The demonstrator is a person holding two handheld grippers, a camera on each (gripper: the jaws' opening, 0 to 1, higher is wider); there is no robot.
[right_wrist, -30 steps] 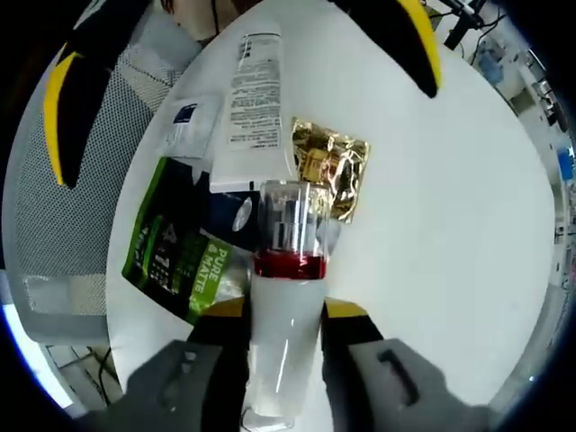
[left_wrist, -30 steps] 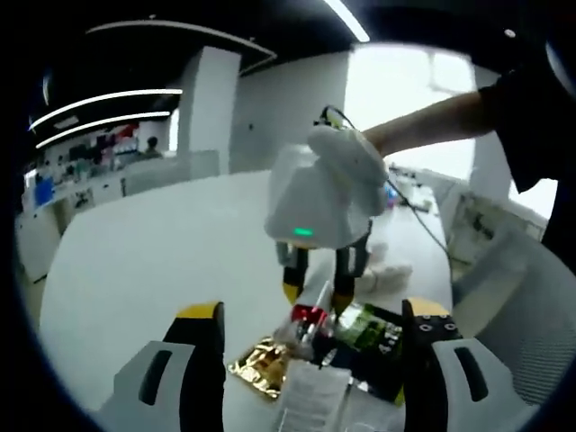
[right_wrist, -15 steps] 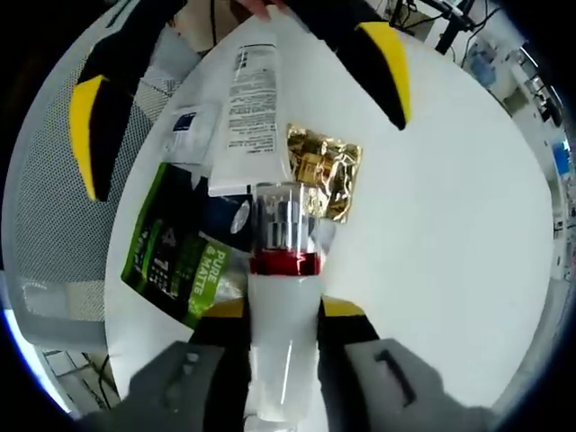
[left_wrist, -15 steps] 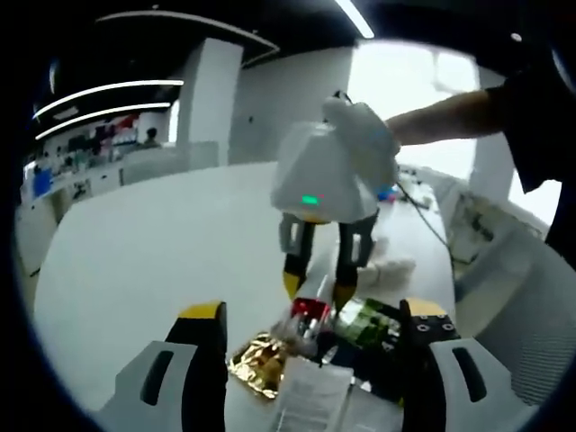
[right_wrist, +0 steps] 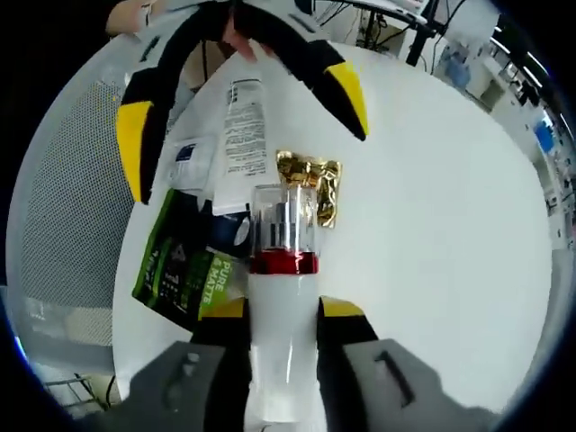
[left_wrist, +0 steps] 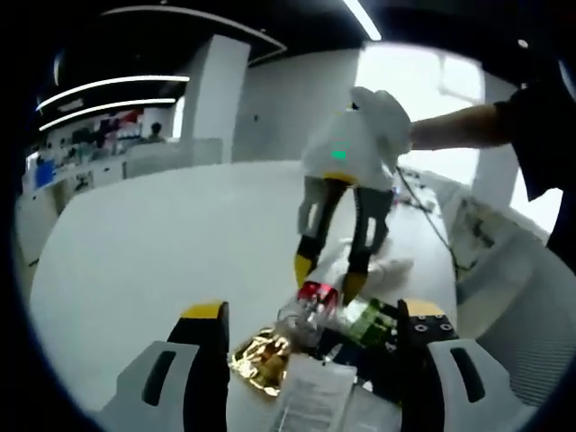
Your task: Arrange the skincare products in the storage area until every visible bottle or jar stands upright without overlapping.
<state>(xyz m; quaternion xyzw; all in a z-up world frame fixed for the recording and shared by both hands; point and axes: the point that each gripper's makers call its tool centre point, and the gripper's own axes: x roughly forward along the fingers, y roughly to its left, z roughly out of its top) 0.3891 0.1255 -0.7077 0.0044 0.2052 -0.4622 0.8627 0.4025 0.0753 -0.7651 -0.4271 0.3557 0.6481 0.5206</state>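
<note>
Right gripper clamps white pump bottle with red collar and clear cap; long axis along jaws, cap pointing away, toward gold foil sachet. Left gripper jaws spread apart.

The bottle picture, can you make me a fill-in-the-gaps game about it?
1. The right gripper is shut on a white bottle with a ____ band under its clear cap.
2. The crinkly packet beyond the bottle is ____ coloured.
3. The green pouch lies on the ____ table.
4. The left gripper has ____ tips.

Missing words: red; gold; white; yellow
</note>
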